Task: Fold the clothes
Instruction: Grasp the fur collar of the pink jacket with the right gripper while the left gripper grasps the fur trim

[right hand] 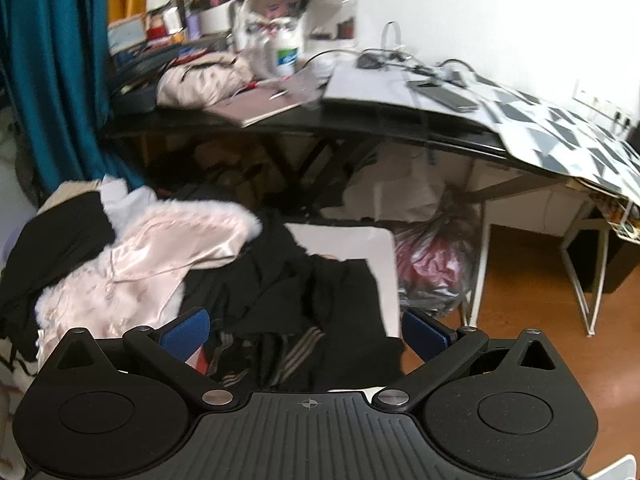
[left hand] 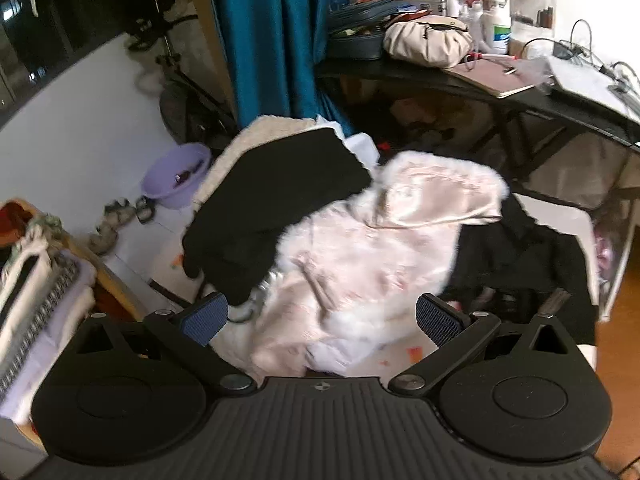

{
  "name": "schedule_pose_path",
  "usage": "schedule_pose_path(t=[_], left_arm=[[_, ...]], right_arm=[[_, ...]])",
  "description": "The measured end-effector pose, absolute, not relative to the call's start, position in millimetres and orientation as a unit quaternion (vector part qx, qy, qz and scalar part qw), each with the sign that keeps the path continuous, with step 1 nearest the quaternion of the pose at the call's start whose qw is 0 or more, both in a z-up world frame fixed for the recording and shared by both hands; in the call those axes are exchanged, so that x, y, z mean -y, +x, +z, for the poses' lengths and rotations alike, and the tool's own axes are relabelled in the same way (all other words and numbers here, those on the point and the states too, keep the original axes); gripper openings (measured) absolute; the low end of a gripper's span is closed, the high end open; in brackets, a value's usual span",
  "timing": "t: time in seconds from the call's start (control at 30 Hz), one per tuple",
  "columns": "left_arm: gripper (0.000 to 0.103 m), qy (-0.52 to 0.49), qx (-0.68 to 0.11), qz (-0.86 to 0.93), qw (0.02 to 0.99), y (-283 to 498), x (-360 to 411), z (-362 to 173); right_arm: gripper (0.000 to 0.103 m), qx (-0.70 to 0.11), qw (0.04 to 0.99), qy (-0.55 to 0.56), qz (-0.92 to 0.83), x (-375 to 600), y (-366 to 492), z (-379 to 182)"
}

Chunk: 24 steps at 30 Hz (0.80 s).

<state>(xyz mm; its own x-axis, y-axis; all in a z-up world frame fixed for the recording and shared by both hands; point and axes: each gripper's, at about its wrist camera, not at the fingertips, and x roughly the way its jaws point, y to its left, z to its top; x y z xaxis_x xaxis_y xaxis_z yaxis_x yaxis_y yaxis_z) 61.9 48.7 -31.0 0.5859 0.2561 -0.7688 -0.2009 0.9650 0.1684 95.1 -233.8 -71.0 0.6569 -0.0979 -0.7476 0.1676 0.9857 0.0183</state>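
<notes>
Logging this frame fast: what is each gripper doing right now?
Left gripper: open, holding nothing, above the pink garment.
Right gripper: open, holding nothing, above the black clothes.

The fur-trimmed garment (left hand: 360, 248) lies on the table (right hand: 360, 244), between 2 other garments: a folded garment (left hand: 276, 196) to its left, a crumpled garment (right hand: 304, 292) to its right. Behind them stands the cluttered desk (right hand: 360, 120); a basin (left hand: 176, 176) sits on the floor, left.
</notes>
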Motion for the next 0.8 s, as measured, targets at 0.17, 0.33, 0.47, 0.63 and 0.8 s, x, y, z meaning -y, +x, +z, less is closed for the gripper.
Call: schedule_pose_path(t=[0.17,0.33,0.47,0.63,0.8], left_arm=[[0.102,0.005,-0.456,0.081,0.887,103,-93,-53],[0.102,0.002,-0.479,0.054,0.876,152,-147,-80],[0.102,0.020,-0.503,0.042,0.863,192,-187,-111],[0.102,0.058,-0.533,0.017,0.844,238,-224,-161],[0.102,0.110,-0.550,0.017,0.827,271,-228,-202]], right_arm=[[0.102,-0.413,0.906,0.017,-0.095,192,128,-78],[0.102,-0.433,0.895,0.015,-0.101,151,170,-91],[0.102,-0.456,0.884,0.011,-0.103,113,209,-121],[0.102,-0.482,0.868,0.066,-0.095,70,279,-174],[0.102,-0.477,0.874,0.062,-0.070,18,346,-210]])
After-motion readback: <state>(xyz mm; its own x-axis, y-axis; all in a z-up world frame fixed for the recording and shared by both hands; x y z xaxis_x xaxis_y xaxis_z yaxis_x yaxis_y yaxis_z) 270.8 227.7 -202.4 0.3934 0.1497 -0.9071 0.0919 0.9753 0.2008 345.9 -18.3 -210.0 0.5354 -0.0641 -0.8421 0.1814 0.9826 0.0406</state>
